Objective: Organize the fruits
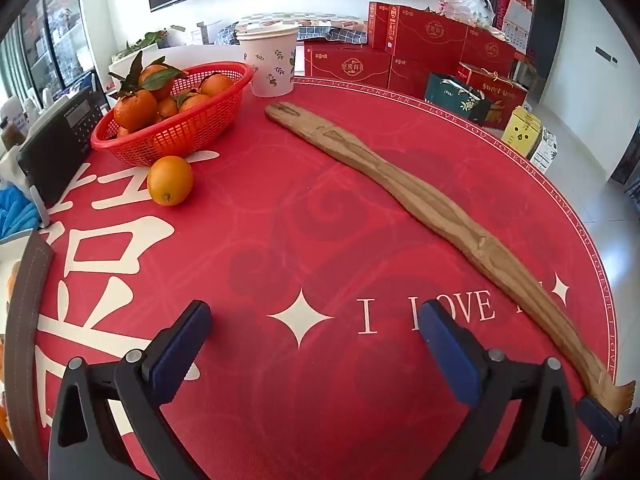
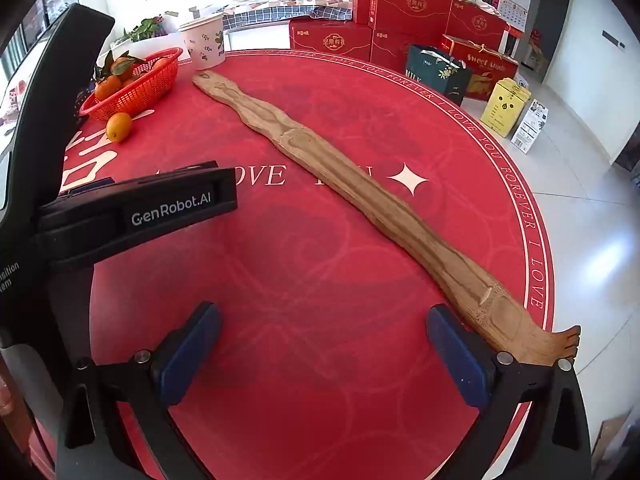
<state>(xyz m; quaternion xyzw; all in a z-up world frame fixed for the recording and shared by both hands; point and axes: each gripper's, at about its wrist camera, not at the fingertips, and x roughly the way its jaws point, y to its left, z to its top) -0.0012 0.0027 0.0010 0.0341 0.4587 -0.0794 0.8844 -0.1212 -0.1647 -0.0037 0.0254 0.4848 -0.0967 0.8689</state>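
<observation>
Fruit mostly sits in the basket (image 1: 172,120), one orange (image 1: 170,180) left on the tabletop (image 1: 320,220) near it; both grippers (image 1: 316,332) (image 2: 324,336) gape empty.

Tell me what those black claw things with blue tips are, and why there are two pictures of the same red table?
Those are two grabbing tools, one in each of a person's hands. Each carries a camera looking along its fingers, so you get two pictures. One shows the left gripper, the other the right gripper. Both are wide open and hold nothing. On the red table stand a red basket of oranges, one loose orange beside it, a paper cup, and a long wooden back scratcher.
</observation>
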